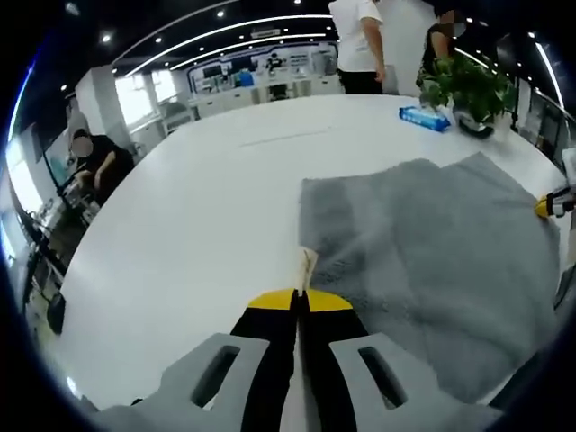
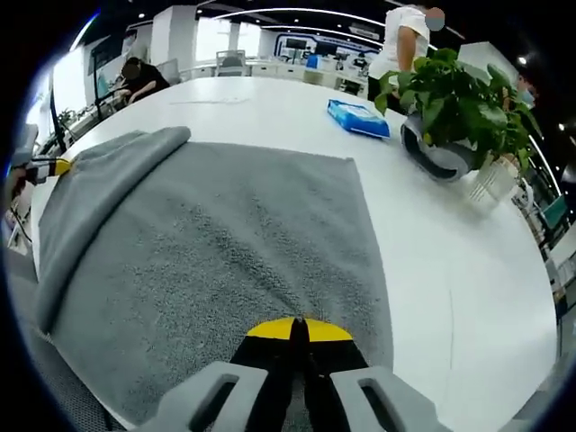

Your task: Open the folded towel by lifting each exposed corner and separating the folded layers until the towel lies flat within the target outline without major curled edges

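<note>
A grey towel (image 1: 432, 243) lies spread on the white table (image 1: 207, 207), with a thick folded layer (image 2: 99, 189) along one side. My left gripper (image 1: 299, 299) is shut at the towel's near corner, and a small beige tag (image 1: 307, 265) sticks out between its yellow tips. My right gripper (image 2: 297, 331) is shut over the towel (image 2: 243, 234) at its near edge, with grey cloth running under the jaws. Each gripper's yellow tip appears in the other's view, the right gripper (image 1: 551, 205) at the towel's far side and the left gripper (image 2: 49, 166) beside the fold.
A blue packet (image 2: 358, 117) and a potted plant (image 2: 459, 99) stand on the table beyond the towel. People stand at the far end (image 1: 358, 45), and one sits at the side (image 1: 99, 162). The table edge (image 2: 531, 297) curves close on the right.
</note>
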